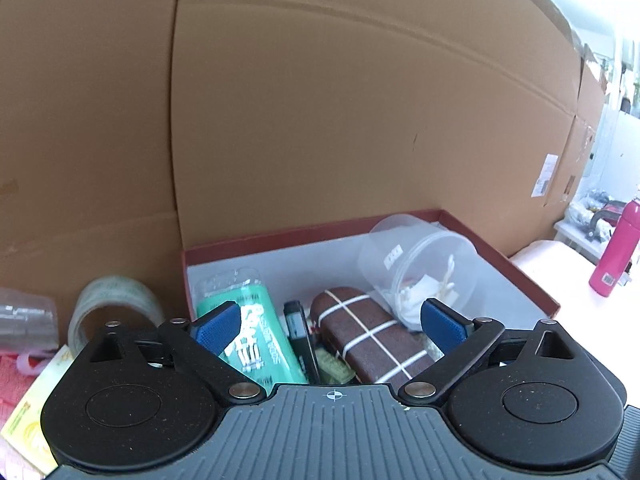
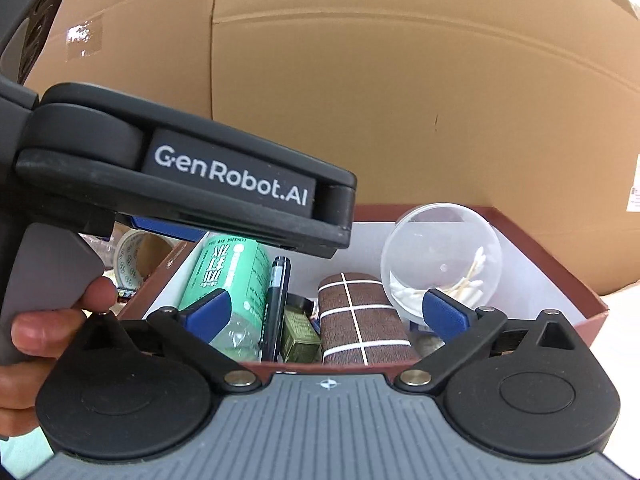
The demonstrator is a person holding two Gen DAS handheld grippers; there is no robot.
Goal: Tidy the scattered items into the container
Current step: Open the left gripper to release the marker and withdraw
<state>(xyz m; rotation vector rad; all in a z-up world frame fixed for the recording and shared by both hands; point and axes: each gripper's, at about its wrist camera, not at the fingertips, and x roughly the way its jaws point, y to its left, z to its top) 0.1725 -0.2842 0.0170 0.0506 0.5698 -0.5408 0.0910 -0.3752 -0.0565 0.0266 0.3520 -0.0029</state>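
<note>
Both grippers, left gripper (image 1: 332, 326) and right gripper (image 2: 326, 314), gape empty just above the red-rimmed, white-lined box (image 2: 560, 264) crammed with items.

Red box (image 1: 532, 280), green bottle (image 1: 256, 320) lying inside

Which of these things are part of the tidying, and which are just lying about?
Part of the job:
red box
green bottle
black pen
brown case
clear tub
tape roll

Lying about:
cardboard boxes
pink flask
</note>
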